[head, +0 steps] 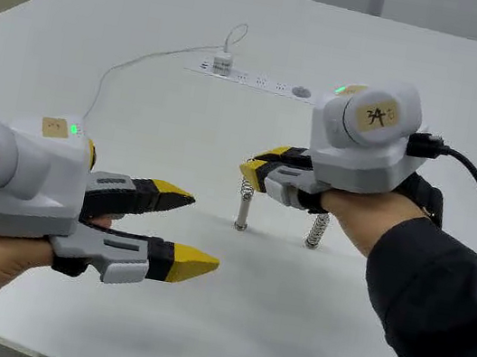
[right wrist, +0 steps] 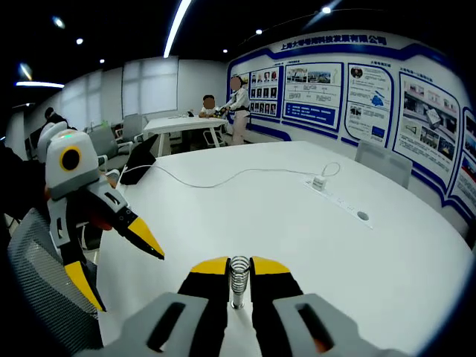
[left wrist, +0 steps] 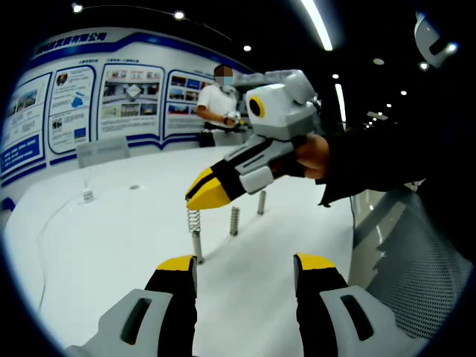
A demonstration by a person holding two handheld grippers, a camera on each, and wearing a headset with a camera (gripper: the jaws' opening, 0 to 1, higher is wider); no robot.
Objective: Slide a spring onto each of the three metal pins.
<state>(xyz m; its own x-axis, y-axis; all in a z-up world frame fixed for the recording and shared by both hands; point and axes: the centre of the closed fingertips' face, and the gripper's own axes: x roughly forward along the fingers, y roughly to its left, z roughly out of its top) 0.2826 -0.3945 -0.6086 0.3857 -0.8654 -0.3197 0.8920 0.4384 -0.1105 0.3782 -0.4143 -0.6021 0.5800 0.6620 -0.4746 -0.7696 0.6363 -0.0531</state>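
Right gripper [right wrist: 239, 266]: fingers [right wrist: 210, 268] narrow, pinched on a spring [right wrist: 239, 274], one yellow tip against each side of the coil. The spring stands upright over the top of a metal pin [right wrist: 236, 301]. The pin's bare lower shank runs down to the counter [right wrist: 297, 223].

Left gripper [head: 184, 229]: fingers wide apart, holding nothing. It hovers off the counter at 8 o'clock in the head view, well apart from the pins, tips aimed toward them.

Pins, from the left gripper view: three upright in a row running off toward 1 o'clock. The nearest is the one under the right gripper. The second pin [left wrist: 234, 221] carries coils along its length. The third pin [left wrist: 261, 202] is too small to tell whether it is bare or sprung.

Counter: white, matte, with a rounded edge. A power strip [head: 255, 79] lies on the far side at 12 o'clock, with a white plug [head: 223, 63] seated in it. A thin cable [head: 149, 55] trails off toward 9 o'clock.

In the way: in the head view the right hand and dark sleeve [head: 437, 303] lie across the pin row and cover the counter behind the second pin.

Room: a wall of blue-bordered display panels [right wrist: 357, 89] and ceiling light strips. People stand at a far table [right wrist: 182, 125]. A mesh chair [left wrist: 416, 260] sits at the counter edge.
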